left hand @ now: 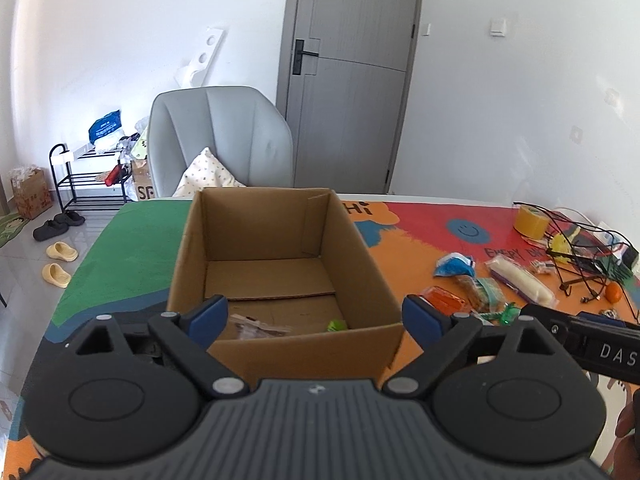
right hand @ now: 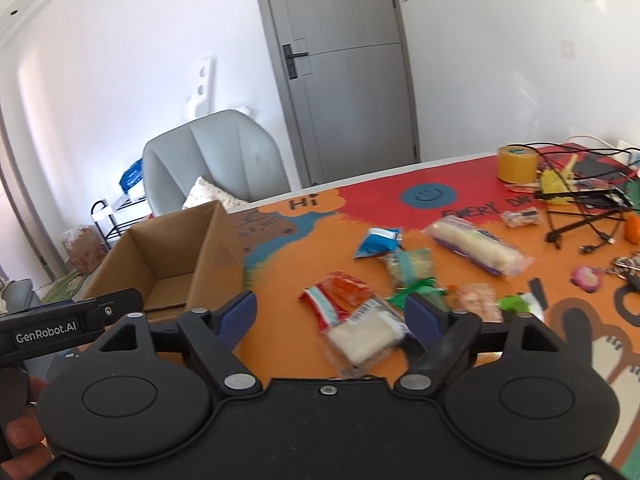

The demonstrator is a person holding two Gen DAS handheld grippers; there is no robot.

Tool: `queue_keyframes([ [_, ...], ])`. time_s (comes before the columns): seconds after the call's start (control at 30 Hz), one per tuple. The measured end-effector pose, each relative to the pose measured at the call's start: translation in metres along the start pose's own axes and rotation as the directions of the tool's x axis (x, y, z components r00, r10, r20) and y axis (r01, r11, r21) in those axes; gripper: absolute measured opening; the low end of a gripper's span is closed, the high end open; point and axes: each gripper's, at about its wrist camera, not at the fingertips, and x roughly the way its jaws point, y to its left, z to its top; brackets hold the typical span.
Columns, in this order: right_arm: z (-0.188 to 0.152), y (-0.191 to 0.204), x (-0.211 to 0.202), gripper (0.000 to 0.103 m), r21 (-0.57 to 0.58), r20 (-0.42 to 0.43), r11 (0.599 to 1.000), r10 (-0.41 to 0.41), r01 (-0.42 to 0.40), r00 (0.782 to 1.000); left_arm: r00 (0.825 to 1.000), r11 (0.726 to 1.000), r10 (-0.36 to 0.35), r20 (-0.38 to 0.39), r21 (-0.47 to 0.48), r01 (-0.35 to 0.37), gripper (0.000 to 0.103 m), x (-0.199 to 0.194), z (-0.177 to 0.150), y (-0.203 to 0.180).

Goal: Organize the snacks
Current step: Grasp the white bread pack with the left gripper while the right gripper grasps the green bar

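Snack packets lie strewn across the bright printed tablecloth (right hand: 280, 344) to the right of an open cardboard box (left hand: 280, 264), the evident destination; a white wafer-like packet (right hand: 366, 336) sits nearest the right gripper (right hand: 330, 316), overlapping a red-and-orange packet (right hand: 336, 294), with a blue pouch (right hand: 376, 242), a long white roll in purple wrap (right hand: 476, 250) and green-wrapped sweets (right hand: 416, 290) fanned out beyond. The right gripper's blue-padded fingers stand wide apart and hold nothing, the white packet lying low between them — seemingly lined up for a pick, though motion blur hides whether either pad touches it. The left gripper (left hand: 316, 316) hovers at the box's near wall, equally wide open and empty, probably placed to steady or frame the box; inside, a clear packet (left hand: 256, 326) and a small green sweet (left hand: 337, 325) already rest on the floor, so sorting looks barely begun. The box's upright walls leave a broad open mouth for dropping from above; orange cloth between box and pile gives a free lane — but the packets overlap, so a neighbour may lift too. Farther right, a tape roll (right hand: 516, 164) and tangled black cables (right hand: 580, 216) crowd the table's edge; a grey chair (left hand: 224, 140) and door (left hand: 348, 76) stand behind.
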Motion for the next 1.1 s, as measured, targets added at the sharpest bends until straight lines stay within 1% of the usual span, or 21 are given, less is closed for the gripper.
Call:
queue_keyframes([
  [0.07, -0.003, -0.006, -0.004, 0.090, 0.007, 0.008, 1.000, -0.018, 0.018, 1.000, 1.000, 1.000, -0.005, -0.008, 0.014, 0.005, 0.093, 0.001, -0.002, -0.007],
  [0.17, -0.006, -0.017, -0.009, 0.095, 0.025, 0.016, 0.999, -0.036, 0.036, 0.999, 1.000, 0.999, -0.017, -0.010, 0.032, 0.017, 0.093, 0.000, -0.007, -0.017],
  [0.4, -0.011, -0.036, -0.022, 0.102, 0.038, 0.030, 0.997, -0.074, 0.072, 0.997, 0.999, 0.998, -0.041, -0.014, 0.054, 0.042, 0.093, 0.000, -0.014, -0.039],
  [0.77, -0.022, -0.067, -0.033, 0.103, 0.063, 0.037, 0.992, -0.111, 0.108, 0.993, 0.996, 0.992, -0.086, -0.026, 0.096, 0.088, 0.093, 0.004, -0.023, -0.072],
  [0.97, -0.027, -0.085, -0.035, 0.103, 0.064, 0.016, 0.991, -0.122, 0.121, 0.992, 0.994, 0.988, -0.106, -0.031, 0.110, 0.109, 0.093, 0.009, -0.026, -0.091],
  [1.1, -0.028, -0.098, -0.034, 0.103, 0.071, 0.007, 0.988, -0.136, 0.135, 0.991, 0.989, 0.982, -0.141, -0.039, 0.120, 0.144, 0.093, 0.012, -0.030, -0.103],
])
